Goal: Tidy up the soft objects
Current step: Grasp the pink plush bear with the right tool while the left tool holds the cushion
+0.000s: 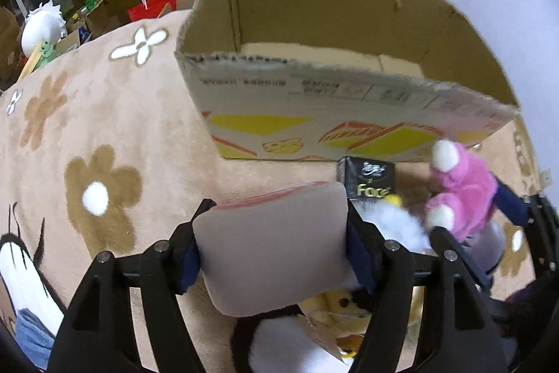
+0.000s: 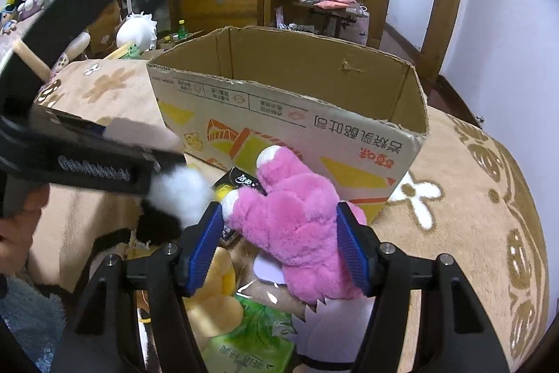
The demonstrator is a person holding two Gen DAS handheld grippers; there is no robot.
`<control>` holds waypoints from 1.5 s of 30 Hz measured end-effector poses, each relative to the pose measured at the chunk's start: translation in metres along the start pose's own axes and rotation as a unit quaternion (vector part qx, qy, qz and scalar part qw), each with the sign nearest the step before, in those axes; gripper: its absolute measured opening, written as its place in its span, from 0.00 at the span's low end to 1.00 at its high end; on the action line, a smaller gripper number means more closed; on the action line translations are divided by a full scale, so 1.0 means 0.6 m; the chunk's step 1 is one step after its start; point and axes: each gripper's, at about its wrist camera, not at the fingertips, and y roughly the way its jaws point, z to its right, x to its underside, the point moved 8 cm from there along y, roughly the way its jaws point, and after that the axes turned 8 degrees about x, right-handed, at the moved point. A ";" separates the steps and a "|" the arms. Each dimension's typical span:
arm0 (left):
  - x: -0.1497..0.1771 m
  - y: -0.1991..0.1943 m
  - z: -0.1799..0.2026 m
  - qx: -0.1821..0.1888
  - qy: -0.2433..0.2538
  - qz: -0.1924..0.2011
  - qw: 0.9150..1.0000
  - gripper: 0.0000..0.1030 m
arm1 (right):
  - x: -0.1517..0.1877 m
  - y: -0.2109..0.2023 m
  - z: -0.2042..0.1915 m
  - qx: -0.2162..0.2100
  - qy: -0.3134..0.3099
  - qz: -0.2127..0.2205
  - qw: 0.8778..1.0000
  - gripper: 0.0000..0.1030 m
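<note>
Mid-transfer: left gripper (image 1: 272,247) clamps a beige cushion (image 1: 276,250), right gripper (image 2: 279,243) grips the pink plush (image 2: 297,226), both just short of the cardboard box (image 2: 286,114); next, lift over its near rim and release.

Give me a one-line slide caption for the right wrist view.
Right gripper clamps a pink plush toy in front of the open cardboard box on the flower-patterned blanket.

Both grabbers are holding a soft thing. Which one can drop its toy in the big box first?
Probably the right. The right gripper holds the pink plush raised in front of the cardboard box wall, near its rim. The left gripper, clamping the beige cushion, looks farther back.
</note>
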 end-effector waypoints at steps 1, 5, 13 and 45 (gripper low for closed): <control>-0.001 0.004 -0.002 -0.001 -0.004 -0.004 1.000 0.67 | 0.000 0.000 0.000 0.001 -0.002 -0.001 1.000 0.66; -0.004 0.011 -0.018 0.034 -0.054 -0.011 0.998 0.67 | 0.001 -0.002 -0.002 0.001 -0.003 -0.001 1.000 0.66; -0.013 -0.011 -0.031 0.048 -0.080 0.012 0.996 0.67 | 0.004 0.000 -0.003 0.001 0.000 -0.006 1.000 0.67; -0.006 -0.070 -0.007 -0.004 -0.044 0.076 0.996 0.37 | 0.004 -0.017 0.011 0.023 0.006 0.008 1.000 0.53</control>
